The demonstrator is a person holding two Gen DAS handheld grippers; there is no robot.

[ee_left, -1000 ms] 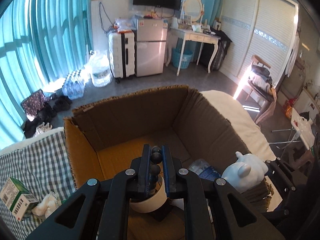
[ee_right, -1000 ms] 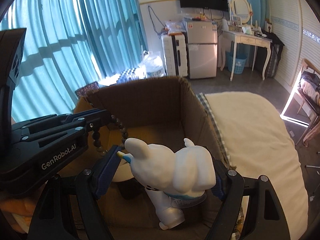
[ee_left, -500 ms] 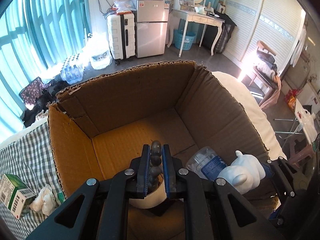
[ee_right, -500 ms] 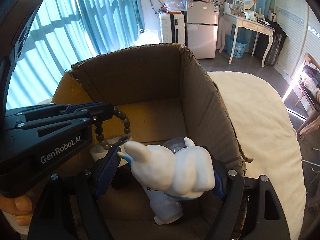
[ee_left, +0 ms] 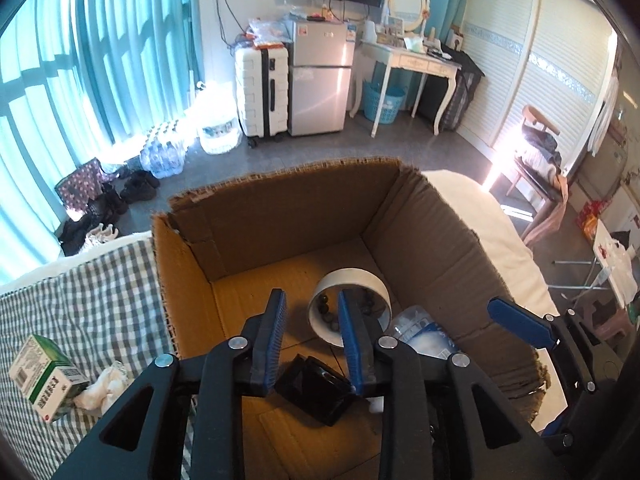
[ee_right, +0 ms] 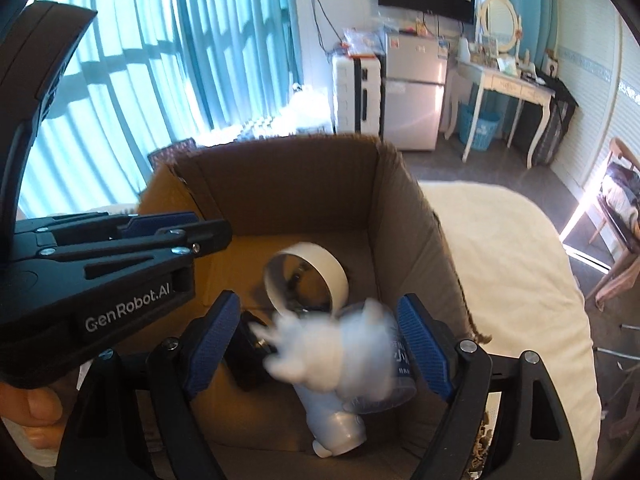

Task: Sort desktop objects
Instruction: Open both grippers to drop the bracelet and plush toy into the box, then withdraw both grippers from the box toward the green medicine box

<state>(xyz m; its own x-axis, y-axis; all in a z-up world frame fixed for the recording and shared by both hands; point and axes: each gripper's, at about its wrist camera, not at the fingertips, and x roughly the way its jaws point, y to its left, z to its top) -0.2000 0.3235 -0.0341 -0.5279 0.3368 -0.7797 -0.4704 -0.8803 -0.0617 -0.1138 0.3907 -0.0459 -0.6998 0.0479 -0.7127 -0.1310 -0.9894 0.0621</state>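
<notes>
A brown cardboard box (ee_left: 420,240) is sitting on a grey-and-white checked cloth (ee_left: 92,304), in a bedroom with teal curtains (ee_left: 100,60). Only the left wrist view is showing a green carton (ee_left: 44,376) lying on that cloth. The left gripper (ee_left: 312,340) is hanging with its jaws apart and nothing between them, above a white tape ring (ee_left: 348,308) holding dark beads (ee_left: 326,308). The right gripper (ee_right: 316,348) is standing spread wide; a blurred white animal figurine (ee_right: 332,356) is sitting between its pads inside the box, contact unclear.
</notes>
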